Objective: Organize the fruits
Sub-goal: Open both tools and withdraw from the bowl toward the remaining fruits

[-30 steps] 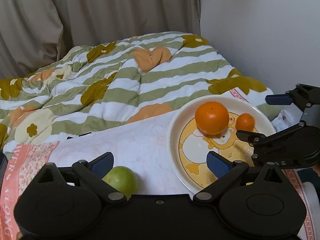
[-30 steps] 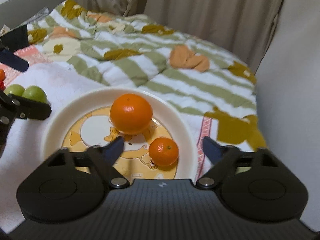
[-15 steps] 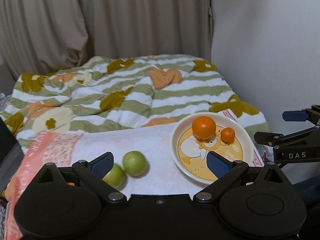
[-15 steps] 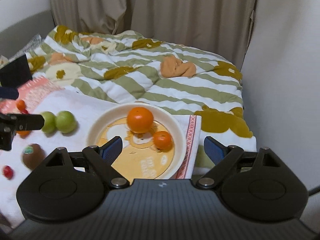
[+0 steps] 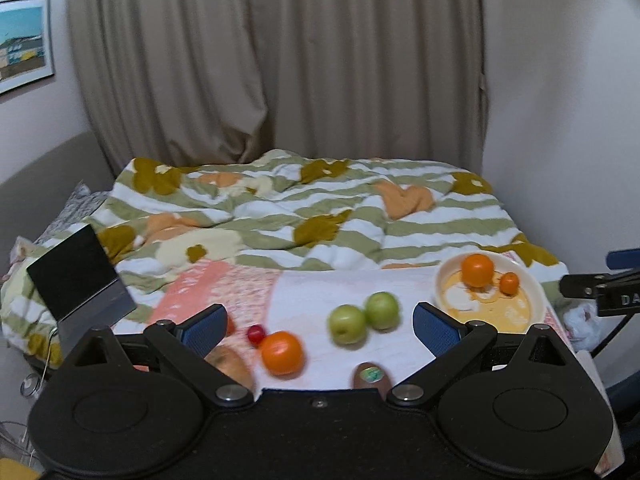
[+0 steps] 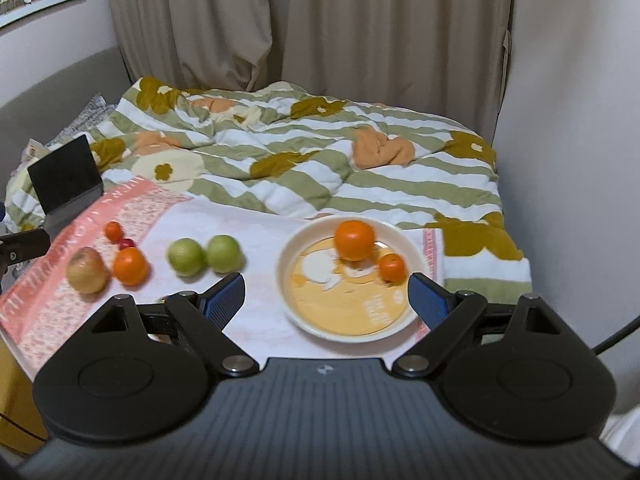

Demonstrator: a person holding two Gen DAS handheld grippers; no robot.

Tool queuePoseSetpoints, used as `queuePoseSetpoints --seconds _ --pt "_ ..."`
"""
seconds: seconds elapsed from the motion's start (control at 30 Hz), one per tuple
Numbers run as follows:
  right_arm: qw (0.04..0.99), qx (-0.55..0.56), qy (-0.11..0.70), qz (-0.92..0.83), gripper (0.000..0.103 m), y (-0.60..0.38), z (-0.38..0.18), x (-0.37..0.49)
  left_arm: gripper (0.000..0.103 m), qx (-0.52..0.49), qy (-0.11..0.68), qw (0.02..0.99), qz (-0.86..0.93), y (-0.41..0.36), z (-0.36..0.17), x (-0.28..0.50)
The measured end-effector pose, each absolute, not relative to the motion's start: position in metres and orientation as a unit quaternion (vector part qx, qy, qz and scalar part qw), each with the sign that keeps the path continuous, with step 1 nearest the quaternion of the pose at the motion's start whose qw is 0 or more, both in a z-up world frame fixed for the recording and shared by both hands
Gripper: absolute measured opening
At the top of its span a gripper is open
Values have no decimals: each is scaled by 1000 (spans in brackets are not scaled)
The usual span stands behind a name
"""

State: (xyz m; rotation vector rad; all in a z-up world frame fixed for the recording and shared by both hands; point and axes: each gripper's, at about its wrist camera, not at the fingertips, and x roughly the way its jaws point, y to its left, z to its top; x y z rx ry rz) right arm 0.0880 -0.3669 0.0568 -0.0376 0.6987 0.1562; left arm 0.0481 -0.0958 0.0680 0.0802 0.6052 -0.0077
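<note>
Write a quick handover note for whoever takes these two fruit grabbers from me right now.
Left tongs: open, holding nothing, above the loose fruit.
Right tongs: open, holding nothing, near the plate.
On the plate: large orange and small orange.
Loose on the white cloth: two green apples, another orange, a yellowish apple, a small tomato-like fruit, a small red fruit, and a brown stickered fruit.
Done: two oranges plated. Left: sort the rest.
</note>
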Motion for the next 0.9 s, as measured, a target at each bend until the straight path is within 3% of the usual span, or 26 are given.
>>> queuePoseSetpoints --seconds 0.43,0.9 --pt "941 19 336 30 103 -263 45 40 101 37 313 949 -27 24 38 40" --pt "935 54 351 -7 103 -188 -38 59 100 57 345 933 -90 79 -35 92"
